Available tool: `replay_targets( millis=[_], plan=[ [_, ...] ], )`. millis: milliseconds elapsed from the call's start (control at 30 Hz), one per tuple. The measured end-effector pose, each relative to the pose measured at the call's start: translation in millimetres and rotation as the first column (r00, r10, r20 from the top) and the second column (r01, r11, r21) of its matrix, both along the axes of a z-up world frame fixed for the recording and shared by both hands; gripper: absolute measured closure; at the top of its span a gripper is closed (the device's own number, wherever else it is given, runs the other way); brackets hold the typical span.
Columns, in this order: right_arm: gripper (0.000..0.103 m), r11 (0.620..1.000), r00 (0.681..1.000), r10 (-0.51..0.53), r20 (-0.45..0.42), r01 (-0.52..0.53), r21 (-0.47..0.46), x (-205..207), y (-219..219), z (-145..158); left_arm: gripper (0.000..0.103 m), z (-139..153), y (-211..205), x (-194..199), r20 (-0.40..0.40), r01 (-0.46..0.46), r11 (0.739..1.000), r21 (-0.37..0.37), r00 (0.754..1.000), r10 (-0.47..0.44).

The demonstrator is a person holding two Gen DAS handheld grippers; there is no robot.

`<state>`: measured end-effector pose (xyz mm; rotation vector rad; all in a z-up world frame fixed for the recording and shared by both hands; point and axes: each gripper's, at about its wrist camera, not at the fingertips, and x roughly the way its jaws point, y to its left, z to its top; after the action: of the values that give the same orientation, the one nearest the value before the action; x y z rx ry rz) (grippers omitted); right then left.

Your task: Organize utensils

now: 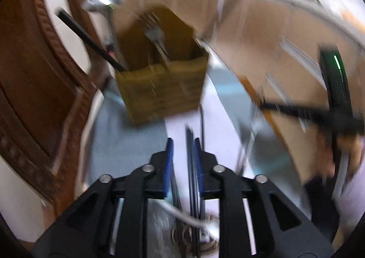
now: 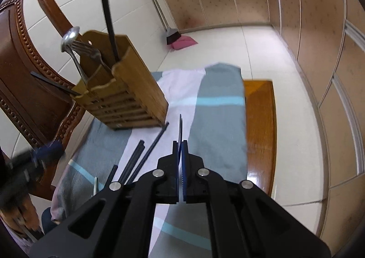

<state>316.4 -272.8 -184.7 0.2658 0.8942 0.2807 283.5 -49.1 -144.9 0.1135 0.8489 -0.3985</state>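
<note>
Right wrist view is showing the right gripper (image 2: 181, 143) clamping its blue pads on a thin black chopstick (image 2: 180, 126) that is sticking out ahead over the grey, white and blue striped cloth (image 2: 216, 109). More loose black chopsticks (image 2: 146, 153) are lying on the cloth just to its left. Beyond them a slatted wooden utensil holder (image 2: 127, 98) is standing on the cloth, holding a steel spoon (image 2: 69, 37), a steel fork (image 2: 91, 51) and upright black chopsticks (image 2: 109, 18). Left wrist view is blurring; the left gripper (image 1: 183, 143) is hanging partly open above chopsticks on the cloth, gripping nothing.
</note>
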Motion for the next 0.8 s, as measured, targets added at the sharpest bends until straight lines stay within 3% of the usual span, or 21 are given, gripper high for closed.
replay_targets(
  millis=[100,233,300,400,533,600,733,800],
  plan=[
    [0.100,1.000,1.000,-0.008,-0.013,0.008,0.012,-1.8,0.6,-10.1,0.065,-15.5,-3.7,-15.5,-0.051,0.058,0.996,0.069,0.997,-0.054],
    [0.099,1.000,1.000,-0.006,0.000,0.006,-0.014,-6.1,3.2,-13.0,0.062,-30.4,8.8,-26.8,-0.169,0.035,0.998,0.054,0.985,-0.025],
    [0.099,1.000,1.000,-0.008,0.000,0.008,-0.007,-6.6,2.3,-14.6,0.062,-41.9,20.0,-26.5,-0.238,-0.006,1.000,0.013,0.971,0.009],
    [0.099,1.000,1.000,-0.014,-0.002,0.014,-0.004,-8.4,0.7,-18.0,0.063,-60.1,38.5,-20.4,-0.375,-0.099,0.990,-0.103,0.925,0.054],
    [0.098,1.000,1.000,-0.015,0.004,0.015,-0.009,-12.0,-0.1,-20.4,0.064,-71.1,52.1,-6.3,-0.441,-0.184,0.960,-0.210,0.894,0.075],
    [0.098,1.000,1.000,-0.017,0.005,0.017,-0.005,-12.2,-1.1,-20.9,0.064,-79.5,57.9,5.6,-0.495,-0.241,0.935,-0.260,0.865,0.085],
    [0.098,1.000,1.000,-0.015,0.011,0.015,-0.002,-13.4,-1.7,-21.2,0.064,-91.4,58.2,26.9,-0.542,-0.307,0.915,-0.261,0.831,0.124],
    [0.098,1.000,1.000,-0.015,0.011,0.015,-0.003,-13.4,-2.0,-21.0,0.064,-92.9,58.6,36.0,-0.547,-0.328,0.906,-0.269,0.826,0.137]
  ],
)
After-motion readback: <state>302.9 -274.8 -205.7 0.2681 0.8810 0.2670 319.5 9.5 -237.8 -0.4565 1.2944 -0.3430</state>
